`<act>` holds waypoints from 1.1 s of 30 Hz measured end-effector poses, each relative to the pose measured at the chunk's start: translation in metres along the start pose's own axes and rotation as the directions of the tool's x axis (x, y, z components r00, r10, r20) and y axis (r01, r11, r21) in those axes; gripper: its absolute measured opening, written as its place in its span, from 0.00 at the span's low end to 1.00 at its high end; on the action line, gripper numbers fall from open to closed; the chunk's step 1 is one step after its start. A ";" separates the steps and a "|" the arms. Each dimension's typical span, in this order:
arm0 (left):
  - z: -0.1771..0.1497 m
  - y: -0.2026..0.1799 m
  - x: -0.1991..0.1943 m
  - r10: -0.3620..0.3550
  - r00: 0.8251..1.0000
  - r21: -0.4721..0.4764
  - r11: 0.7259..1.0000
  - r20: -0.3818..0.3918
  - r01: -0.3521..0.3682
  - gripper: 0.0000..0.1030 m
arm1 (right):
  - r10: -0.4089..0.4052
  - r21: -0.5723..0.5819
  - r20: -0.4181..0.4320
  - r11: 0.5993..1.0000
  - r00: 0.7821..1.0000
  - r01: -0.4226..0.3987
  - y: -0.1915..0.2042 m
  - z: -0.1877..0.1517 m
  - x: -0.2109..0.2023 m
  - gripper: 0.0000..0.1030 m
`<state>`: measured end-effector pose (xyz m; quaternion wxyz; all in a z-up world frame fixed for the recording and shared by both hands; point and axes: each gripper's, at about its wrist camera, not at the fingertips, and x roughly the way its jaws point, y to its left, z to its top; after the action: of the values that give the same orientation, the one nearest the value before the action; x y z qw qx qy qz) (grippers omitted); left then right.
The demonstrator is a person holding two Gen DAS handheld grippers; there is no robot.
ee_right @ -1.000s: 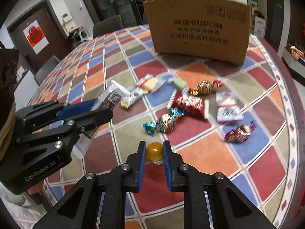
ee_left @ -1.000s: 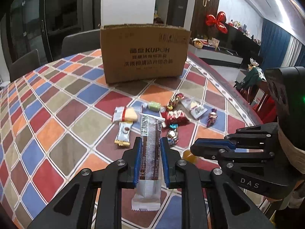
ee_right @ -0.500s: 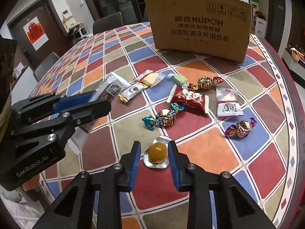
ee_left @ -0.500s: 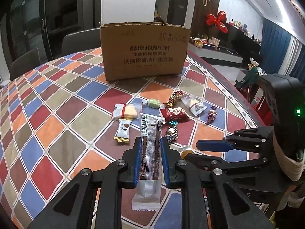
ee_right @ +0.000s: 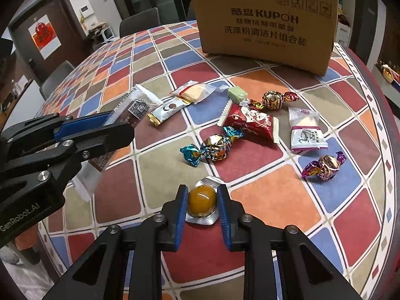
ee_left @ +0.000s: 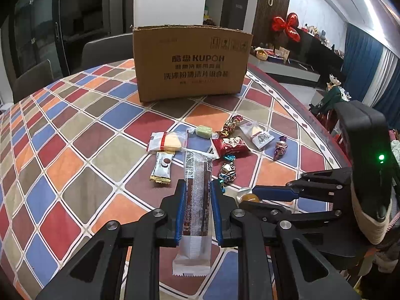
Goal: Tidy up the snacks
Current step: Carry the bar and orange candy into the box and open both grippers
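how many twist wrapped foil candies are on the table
3. A red-gold candy lies nearest the cardboard box, a blue-ended candy sits mid-table beside the red packet, and a purple-ended candy lies far right. None seems hidden.

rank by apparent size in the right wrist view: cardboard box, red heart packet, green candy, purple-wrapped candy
1. cardboard box
2. red heart packet
3. purple-wrapped candy, though it lies nearer the camera
4. green candy
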<state>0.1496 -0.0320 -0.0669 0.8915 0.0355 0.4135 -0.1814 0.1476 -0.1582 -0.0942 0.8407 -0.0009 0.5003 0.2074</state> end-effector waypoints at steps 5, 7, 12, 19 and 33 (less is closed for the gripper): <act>0.006 -0.001 -0.005 -0.001 1.000 0.005 1.000 0.022 0.001 0.20 | -0.020 -0.007 0.058 1.000 0.998 0.021 0.002 0.004 -0.016 0.24; 0.011 -0.002 -0.009 -0.004 0.999 0.008 1.000 0.038 0.004 0.20 | -0.029 -0.011 0.088 0.999 0.996 0.030 0.001 0.010 -0.025 0.24; 0.033 -0.003 -0.022 -0.006 0.995 0.029 1.000 0.100 0.003 0.20 | -0.057 -0.008 0.178 0.998 0.982 0.060 -0.001 0.028 -0.052 0.24; 0.082 -0.002 -0.041 -0.014 0.981 0.058 0.998 0.193 0.003 0.20 | -0.096 -0.005 0.301 0.995 0.949 0.102 -0.011 0.068 -0.088 0.24; 0.187 0.005 -0.044 -0.004 0.964 0.134 0.990 0.266 -0.033 0.19 | -0.153 0.006 0.430 0.986 0.890 0.166 -0.039 0.165 -0.134 0.24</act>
<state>0.2609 -0.0539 0.0883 0.9356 0.0752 0.2766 -0.2062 0.2442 -0.2064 0.0929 0.9441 -0.0092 0.2979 0.1405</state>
